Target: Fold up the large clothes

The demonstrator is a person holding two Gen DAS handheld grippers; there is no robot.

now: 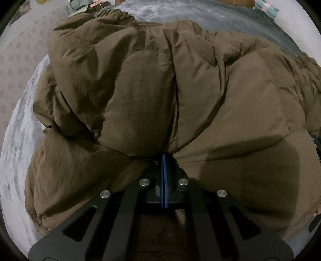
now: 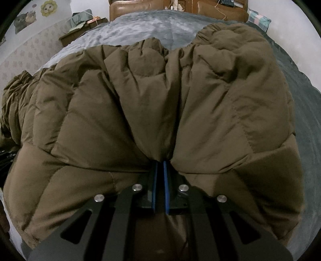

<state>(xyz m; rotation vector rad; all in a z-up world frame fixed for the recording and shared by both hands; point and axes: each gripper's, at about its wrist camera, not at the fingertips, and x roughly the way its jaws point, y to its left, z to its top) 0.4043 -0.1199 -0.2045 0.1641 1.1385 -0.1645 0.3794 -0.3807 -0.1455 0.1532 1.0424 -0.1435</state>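
Both of my grippers are pinched onto the same garment: the left gripper [image 1: 164, 158] has its blue-lined jaws pressed almost flat together on a gathered fold of the brown puffer jacket [image 1: 160, 90], and the right gripper [image 2: 160, 162] is clamped on another gather of the jacket [image 2: 160, 100], with a narrow slit left between its pads from the bunched fabric. From each set of fingers the jacket billows straight ahead and away, spread over the grey bedspread [image 2: 140, 28] toward the brown headboard [image 2: 140, 8]. Its long axis seems to run across me, left to right: in the right wrist view a bunched part trails off to the left, and in the left wrist view the bulk carries on to the right, so I judge my two hands hold the near edge side by side. Neither hand is clearly nearer to the far edge; I would say the coming fold turns on carrying this near edge forward, over the padded body, toward the headboard. As for writing, I can read no brand, label or tag on the jacket; the cartoon stickers [image 2: 48, 8] on the wall carry no legible text.
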